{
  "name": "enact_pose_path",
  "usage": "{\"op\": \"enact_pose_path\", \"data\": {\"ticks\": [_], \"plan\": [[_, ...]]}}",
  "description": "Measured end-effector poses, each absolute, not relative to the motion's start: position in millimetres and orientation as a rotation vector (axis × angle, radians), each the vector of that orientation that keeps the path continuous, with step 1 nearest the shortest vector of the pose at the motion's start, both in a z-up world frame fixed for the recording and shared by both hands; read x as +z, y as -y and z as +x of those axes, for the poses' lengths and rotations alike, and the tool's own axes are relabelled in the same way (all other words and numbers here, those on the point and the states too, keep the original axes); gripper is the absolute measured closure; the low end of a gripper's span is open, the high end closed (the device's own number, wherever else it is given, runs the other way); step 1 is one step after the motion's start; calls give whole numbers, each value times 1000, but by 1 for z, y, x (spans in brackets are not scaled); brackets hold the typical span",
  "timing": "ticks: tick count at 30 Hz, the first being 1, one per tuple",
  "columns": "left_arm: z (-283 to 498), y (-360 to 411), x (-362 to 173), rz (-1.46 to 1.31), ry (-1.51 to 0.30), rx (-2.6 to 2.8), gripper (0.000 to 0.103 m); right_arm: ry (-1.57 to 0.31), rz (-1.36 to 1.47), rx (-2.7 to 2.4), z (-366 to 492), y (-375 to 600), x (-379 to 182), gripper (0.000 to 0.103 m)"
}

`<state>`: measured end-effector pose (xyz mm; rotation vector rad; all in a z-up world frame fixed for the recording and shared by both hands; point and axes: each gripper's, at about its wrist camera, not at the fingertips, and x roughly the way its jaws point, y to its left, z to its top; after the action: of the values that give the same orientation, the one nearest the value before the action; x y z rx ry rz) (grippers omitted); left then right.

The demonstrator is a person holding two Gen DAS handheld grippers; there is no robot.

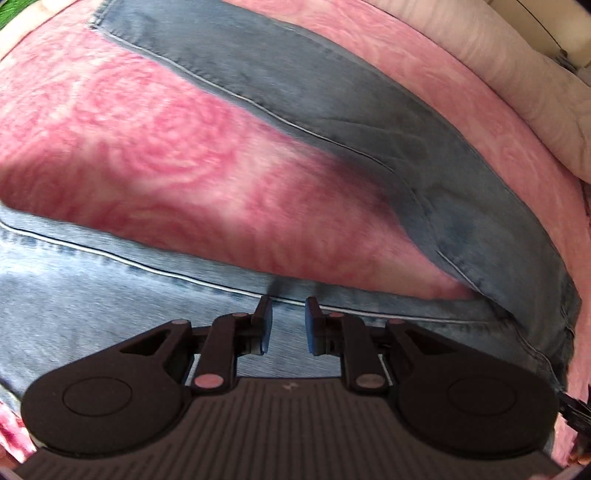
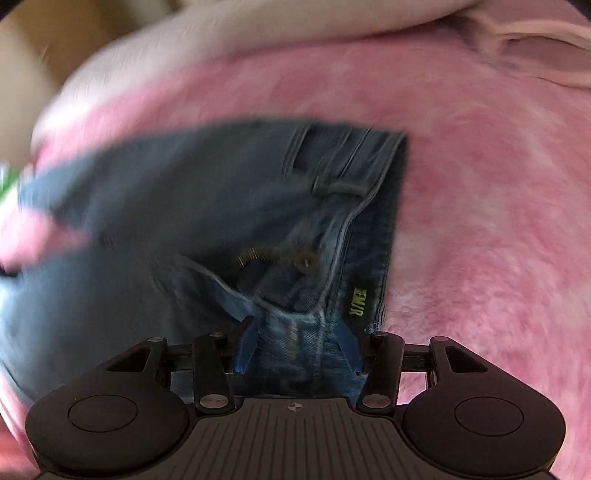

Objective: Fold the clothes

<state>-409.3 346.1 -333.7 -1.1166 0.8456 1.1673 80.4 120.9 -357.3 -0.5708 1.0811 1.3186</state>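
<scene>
A pair of blue jeans (image 1: 332, 122) lies spread on a pink rose-patterned blanket (image 1: 147, 147). In the left wrist view one leg runs from upper left to lower right, and the other leg (image 1: 92, 288) lies under my left gripper (image 1: 289, 308), which is open just above the denim near its side seam. In the right wrist view the jeans' waistband (image 2: 343, 192), with belt loops, button and zipper, lies ahead. My right gripper (image 2: 299, 339) has denim of the waistband bunched between its blue pads (image 2: 245, 343). This view is motion-blurred.
A cream-coloured cover or pillow (image 1: 498, 74) runs along the far edge of the blanket and shows in the right wrist view (image 2: 258, 33) too. Pink blanket (image 2: 498, 221) stretches right of the waistband.
</scene>
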Motion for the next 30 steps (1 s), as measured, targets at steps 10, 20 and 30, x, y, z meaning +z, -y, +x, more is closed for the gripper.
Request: {"op": "enact_pose_path", "data": {"ticks": [10, 20, 30], "plan": [[-406, -333, -333, -1168, -801, 1144, 87, -1412, -253, 1301, 114, -84, -371, 83], [-389, -318, -342, -1208, -809, 1047, 87, -1410, 22, 1275, 118, -64, -338, 97], [-368, -320, -347, -1206, -794, 1016, 87, -1058, -222, 1287, 86, -101, -269, 100]]}}
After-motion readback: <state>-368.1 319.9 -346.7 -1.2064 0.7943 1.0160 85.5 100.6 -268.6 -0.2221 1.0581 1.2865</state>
